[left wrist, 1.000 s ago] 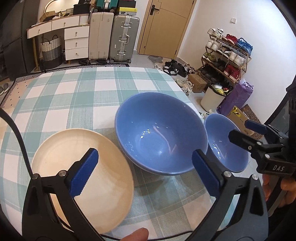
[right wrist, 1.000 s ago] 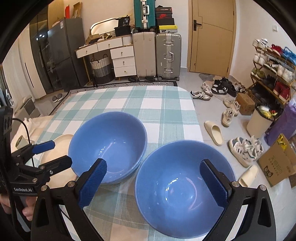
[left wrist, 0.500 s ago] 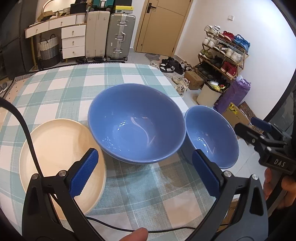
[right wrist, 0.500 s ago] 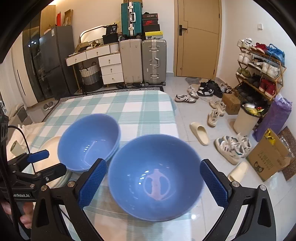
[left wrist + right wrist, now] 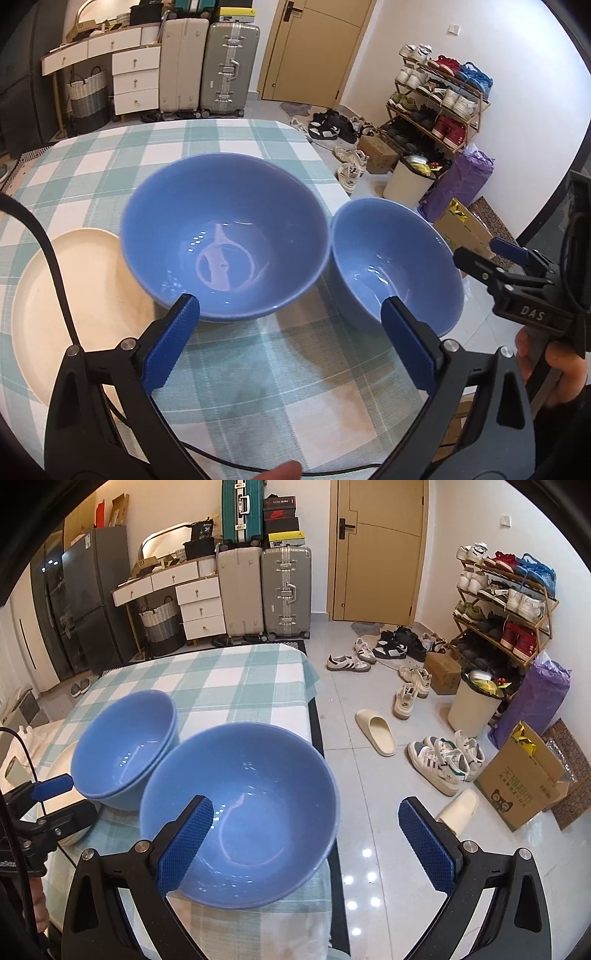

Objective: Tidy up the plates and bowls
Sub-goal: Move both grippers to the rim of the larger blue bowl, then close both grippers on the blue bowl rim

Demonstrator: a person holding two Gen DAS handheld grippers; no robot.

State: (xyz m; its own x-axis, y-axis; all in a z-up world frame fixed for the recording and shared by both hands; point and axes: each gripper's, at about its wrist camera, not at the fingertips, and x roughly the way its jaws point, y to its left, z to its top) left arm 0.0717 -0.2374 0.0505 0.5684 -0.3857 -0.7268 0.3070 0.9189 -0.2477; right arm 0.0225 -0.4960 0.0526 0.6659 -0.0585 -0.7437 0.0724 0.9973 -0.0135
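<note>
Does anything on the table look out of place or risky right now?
Yes. The right-hand blue bowl sits right at the table's edge nearest the floor; in the right wrist view its rim seems level with or slightly past that edge. The other bowl and the cream plate sit further in. Nothing looks spilled or broken.

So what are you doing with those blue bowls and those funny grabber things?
A person is tidying dishes on a checked tablecloth using a grabber in each hand. Both the left gripper and the right gripper are open and holding nothing. Two blue bowls sit side by side, the left bowl beside a cream plate and the right bowl near the table's edge.
</note>
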